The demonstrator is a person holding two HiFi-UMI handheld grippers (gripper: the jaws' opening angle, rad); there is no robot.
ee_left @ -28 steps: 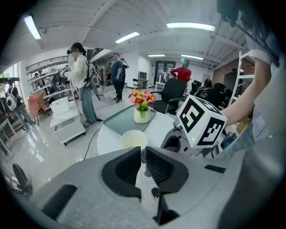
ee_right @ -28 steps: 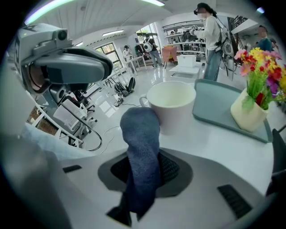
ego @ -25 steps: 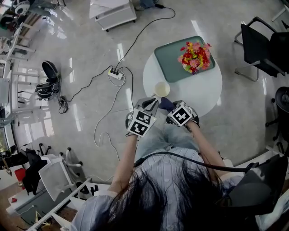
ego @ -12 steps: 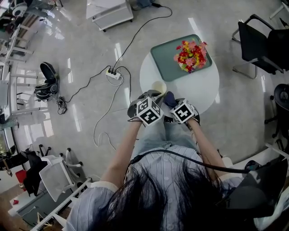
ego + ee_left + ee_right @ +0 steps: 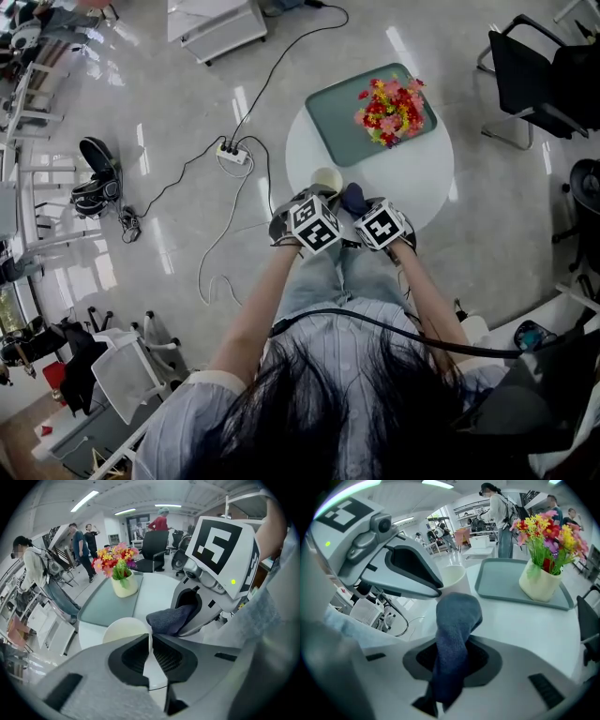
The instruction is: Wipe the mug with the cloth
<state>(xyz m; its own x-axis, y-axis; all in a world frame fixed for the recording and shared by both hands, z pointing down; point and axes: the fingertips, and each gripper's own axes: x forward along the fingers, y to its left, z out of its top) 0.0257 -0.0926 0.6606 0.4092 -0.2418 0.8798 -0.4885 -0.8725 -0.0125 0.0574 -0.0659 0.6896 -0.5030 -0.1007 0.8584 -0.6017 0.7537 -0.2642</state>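
A cream mug (image 5: 326,178) is at the near edge of the round white table (image 5: 427,178). My left gripper (image 5: 319,195) is shut on the mug's wall, and the thin rim (image 5: 150,641) shows between its jaws. My right gripper (image 5: 356,208) is shut on a dark blue cloth (image 5: 454,630). The cloth's free end (image 5: 171,619) bulges up just right of the mug (image 5: 454,579), very close to its side. I cannot tell if they touch. In the right gripper view the left gripper (image 5: 393,559) fills the upper left.
A green tray (image 5: 349,117) at the table's far side carries a pale vase of red and yellow flowers (image 5: 389,105). A power strip with cables (image 5: 230,153) lies on the floor to the left. A black chair (image 5: 534,66) stands at the right. People stand in the background (image 5: 82,545).
The left gripper has swung right and forward, closing in beside the right gripper. The cloth now sits nearer the mug.
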